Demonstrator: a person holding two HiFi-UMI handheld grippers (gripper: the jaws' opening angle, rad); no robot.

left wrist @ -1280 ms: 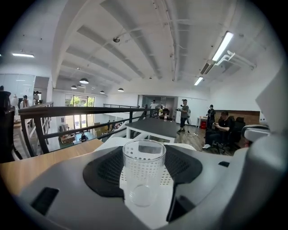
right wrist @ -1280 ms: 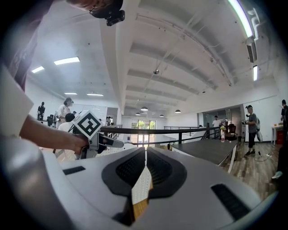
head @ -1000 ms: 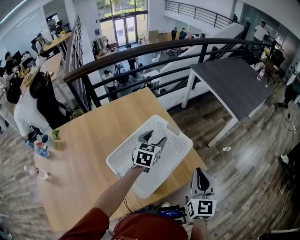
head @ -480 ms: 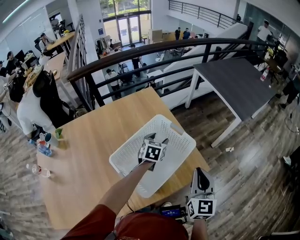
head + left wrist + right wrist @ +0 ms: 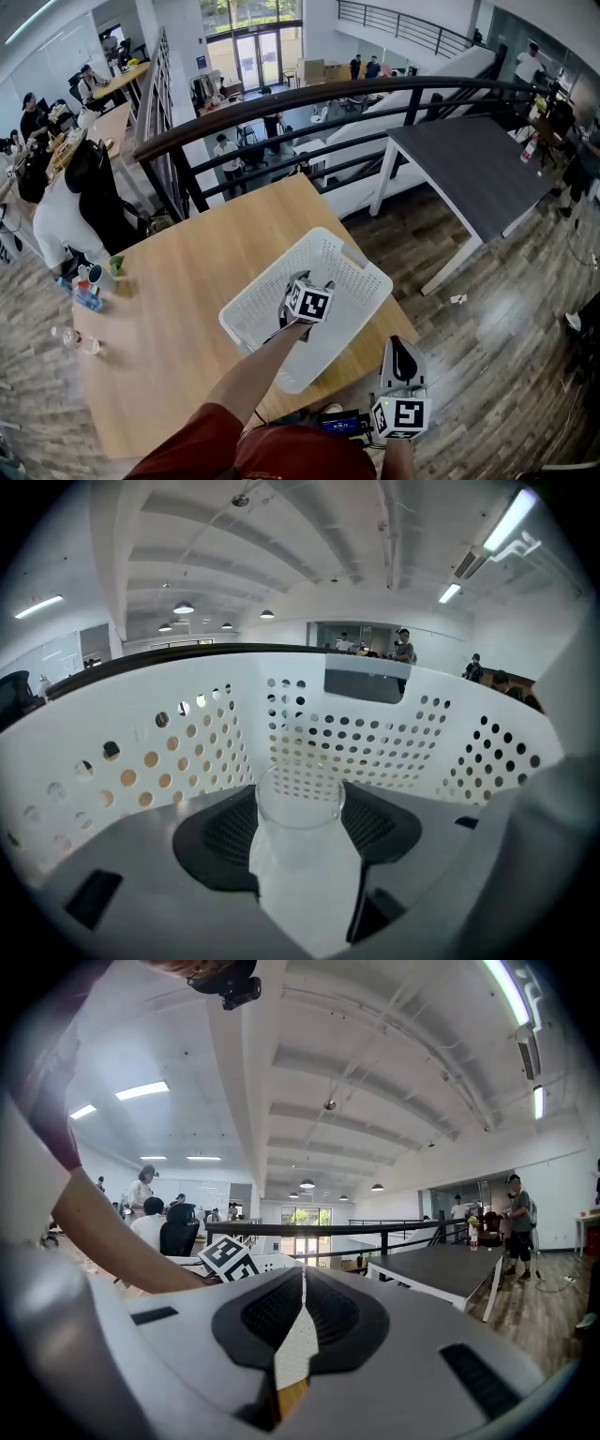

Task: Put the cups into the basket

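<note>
A white perforated basket (image 5: 352, 259) stands on the wooden table (image 5: 178, 319) near its right edge. My left gripper (image 5: 303, 279) reaches down inside it, shut on a clear plastic cup (image 5: 300, 803) that stands upright between the dark pads. The basket's holed wall (image 5: 394, 738) curves close around the cup on all sides. My right gripper (image 5: 401, 349) hangs off the table's near right corner, level, jaws shut with nothing between them (image 5: 301, 1283). From the right gripper view the left gripper's marker cube (image 5: 228, 1256) shows past a bare forearm.
Small cups (image 5: 92, 277) and a bottle (image 5: 77, 341) sit at the table's left edge. A black railing (image 5: 309, 98) runs behind the table, with a drop beyond. A grey table (image 5: 469, 169) stands to the right on wood flooring.
My left gripper has sunk lower into the basket with the cup and tipped further down. The right gripper has stayed where it was.
</note>
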